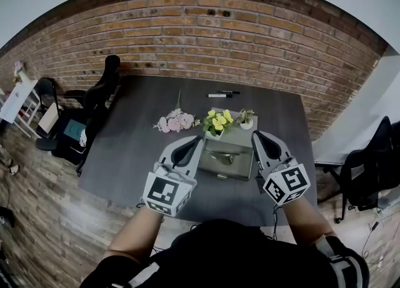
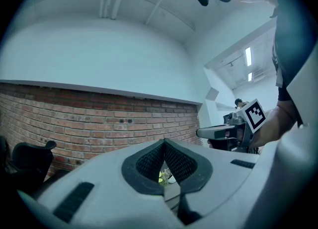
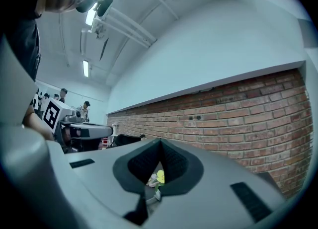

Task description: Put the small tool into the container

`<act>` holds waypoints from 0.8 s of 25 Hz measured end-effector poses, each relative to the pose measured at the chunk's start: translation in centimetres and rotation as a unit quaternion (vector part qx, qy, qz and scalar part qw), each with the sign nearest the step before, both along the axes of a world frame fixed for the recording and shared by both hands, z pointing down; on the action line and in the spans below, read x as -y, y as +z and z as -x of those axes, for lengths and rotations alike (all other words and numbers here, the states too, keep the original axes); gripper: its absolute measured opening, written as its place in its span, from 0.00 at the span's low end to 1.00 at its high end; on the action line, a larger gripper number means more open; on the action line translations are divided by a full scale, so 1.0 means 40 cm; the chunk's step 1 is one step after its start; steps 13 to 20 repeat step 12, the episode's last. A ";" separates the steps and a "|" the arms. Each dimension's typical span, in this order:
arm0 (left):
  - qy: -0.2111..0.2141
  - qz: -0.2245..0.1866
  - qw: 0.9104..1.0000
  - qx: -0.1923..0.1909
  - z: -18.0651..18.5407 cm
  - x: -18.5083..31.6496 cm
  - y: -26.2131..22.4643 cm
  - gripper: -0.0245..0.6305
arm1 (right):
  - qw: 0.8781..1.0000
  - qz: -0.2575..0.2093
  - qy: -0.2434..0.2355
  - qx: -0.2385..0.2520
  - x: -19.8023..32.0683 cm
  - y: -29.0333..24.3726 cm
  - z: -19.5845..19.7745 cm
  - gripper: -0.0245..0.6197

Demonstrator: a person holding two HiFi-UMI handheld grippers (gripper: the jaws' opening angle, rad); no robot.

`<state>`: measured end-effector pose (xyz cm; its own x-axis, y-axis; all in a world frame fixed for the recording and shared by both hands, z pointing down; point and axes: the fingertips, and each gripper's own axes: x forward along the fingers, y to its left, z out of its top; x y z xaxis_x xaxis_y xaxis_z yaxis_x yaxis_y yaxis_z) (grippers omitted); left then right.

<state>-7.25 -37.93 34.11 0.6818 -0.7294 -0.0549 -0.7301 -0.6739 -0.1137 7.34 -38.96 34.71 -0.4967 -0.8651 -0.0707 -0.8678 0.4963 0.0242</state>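
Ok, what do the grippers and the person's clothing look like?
The left gripper and right gripper are light grey shells with black mesh-textured pads. Each carries a white cube with black square markers. The person wears a dark top with white sleeve stripes.

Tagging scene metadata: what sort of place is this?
Probably a shared office or lab workspace, not a home: a dark table beside a brick wall, black office chairs at both sides, and ceiling strip lights with other people further back.
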 end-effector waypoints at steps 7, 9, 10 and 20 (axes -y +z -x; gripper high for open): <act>0.000 -0.001 1.000 -0.001 -0.001 -0.007 -0.003 0.05 | 1.000 0.002 -0.004 -0.002 -0.008 0.003 0.003 0.03; -0.001 -0.001 1.000 -0.001 -0.001 -0.009 -0.004 0.05 | 1.000 0.002 -0.005 -0.001 -0.009 0.002 0.003 0.03; -0.001 -0.001 1.000 -0.002 -0.002 -0.010 -0.005 0.05 | 1.000 0.003 -0.006 0.000 -0.009 0.002 0.002 0.03; -0.002 -0.001 1.000 -0.002 -0.001 -0.013 -0.006 0.05 | 1.000 0.004 -0.007 0.000 -0.009 0.000 0.002 0.03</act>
